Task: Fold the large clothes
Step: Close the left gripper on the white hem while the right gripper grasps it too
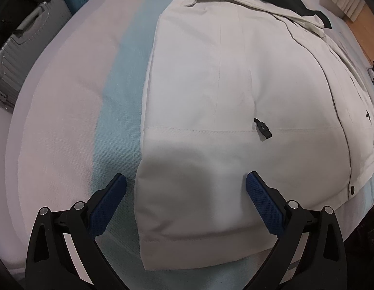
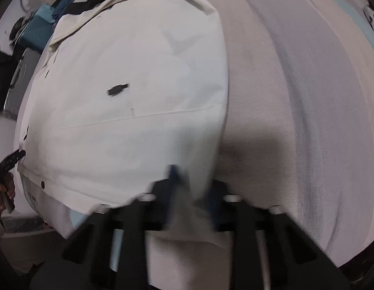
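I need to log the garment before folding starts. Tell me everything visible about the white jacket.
The white jacket lies flat, front up, on the striped bed cover. It looks like smooth woven fabric with a stitched hem, black zipper pull, dark snaps and dark lining at the collar. The right gripper pinches its hem corner; the left gripper straddles the opposite corner, open.

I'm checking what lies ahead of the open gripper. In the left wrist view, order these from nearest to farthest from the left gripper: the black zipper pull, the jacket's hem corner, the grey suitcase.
From the left gripper:
1. Jacket's hem corner, between the open fingers.
2. Black zipper pull, ahead, slightly right.
3. Grey suitcase, far left, off the bed.
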The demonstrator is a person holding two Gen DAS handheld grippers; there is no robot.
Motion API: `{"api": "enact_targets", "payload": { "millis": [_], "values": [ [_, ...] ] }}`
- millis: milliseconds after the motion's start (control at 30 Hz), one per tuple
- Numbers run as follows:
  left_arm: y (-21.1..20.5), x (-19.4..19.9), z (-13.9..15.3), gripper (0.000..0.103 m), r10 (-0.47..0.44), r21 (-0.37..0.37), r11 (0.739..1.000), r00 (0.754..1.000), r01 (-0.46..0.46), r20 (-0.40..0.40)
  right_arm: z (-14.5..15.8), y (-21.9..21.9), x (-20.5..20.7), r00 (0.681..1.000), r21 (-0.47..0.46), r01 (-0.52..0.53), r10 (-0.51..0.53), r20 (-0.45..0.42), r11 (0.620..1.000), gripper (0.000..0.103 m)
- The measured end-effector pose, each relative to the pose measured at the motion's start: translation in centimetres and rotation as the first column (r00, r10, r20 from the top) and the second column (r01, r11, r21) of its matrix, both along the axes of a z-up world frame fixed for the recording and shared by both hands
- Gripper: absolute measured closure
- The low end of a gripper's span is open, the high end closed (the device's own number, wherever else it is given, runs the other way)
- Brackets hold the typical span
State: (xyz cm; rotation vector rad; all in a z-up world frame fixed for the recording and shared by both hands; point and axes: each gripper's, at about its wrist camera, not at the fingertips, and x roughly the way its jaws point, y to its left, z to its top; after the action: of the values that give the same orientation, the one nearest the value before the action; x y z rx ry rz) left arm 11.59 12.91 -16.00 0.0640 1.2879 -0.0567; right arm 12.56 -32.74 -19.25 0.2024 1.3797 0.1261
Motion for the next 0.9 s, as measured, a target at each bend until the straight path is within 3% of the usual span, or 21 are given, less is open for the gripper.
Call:
{"api": "enact_targets", "payload": {
  "millis": [233,333,533,667,733,800,900],
  "values": [
    [0.5,0.3,-0.3,0.007,0.008,-0.09,0.996,1.0,-0.009,-0.019,-0.2,1.2,0.6,1.0,-0.044,-0.028,0.027,-0.01,0.999,0.096],
    [0.5,0.3,-0.4,0.013,-0.011,-0.119,0.993,1.0,0.008,-0.025,-0.3,1.6,0.7,1.0,-0.059,-0.026,0.025,-0.009,0.998,0.095],
    [3.5,0.9,-0.9,0.037,0.005,-0.231,0.973,0.998,-0.019,-0.061,-0.6,2.0,0.6,1.0,-0.055,-0.01,0.01,0.001,0.998,0.093],
    [3.2,1.2,-0.9,0.04,-0.024,-0.225,0.974,0.996,0.005,-0.082,-0.7,1.2,0.2,1.0,-0.047,0.0,0.0,0.009,0.999,0.093],
    [2.8,1.2,-0.6,0.051,-0.046,-0.234,0.972,0.996,0.025,-0.083,-0.7,1.1,0.1,1.0,-0.046,0.01,-0.01,0.012,0.999,0.092],
    [1.7,1.5,-0.3,0.07,-0.076,-0.236,0.97,0.994,0.056,-0.079,-0.6,1.0,0.0,1.0,-0.042,0.019,-0.019,0.015,0.999,0.092],
    [1.5,1.4,-0.4,0.077,-0.078,-0.227,0.972,0.993,0.057,-0.084,-0.6,0.9,0.0,1.0,-0.038,0.013,-0.012,0.017,0.999,0.091]
  ]
}}
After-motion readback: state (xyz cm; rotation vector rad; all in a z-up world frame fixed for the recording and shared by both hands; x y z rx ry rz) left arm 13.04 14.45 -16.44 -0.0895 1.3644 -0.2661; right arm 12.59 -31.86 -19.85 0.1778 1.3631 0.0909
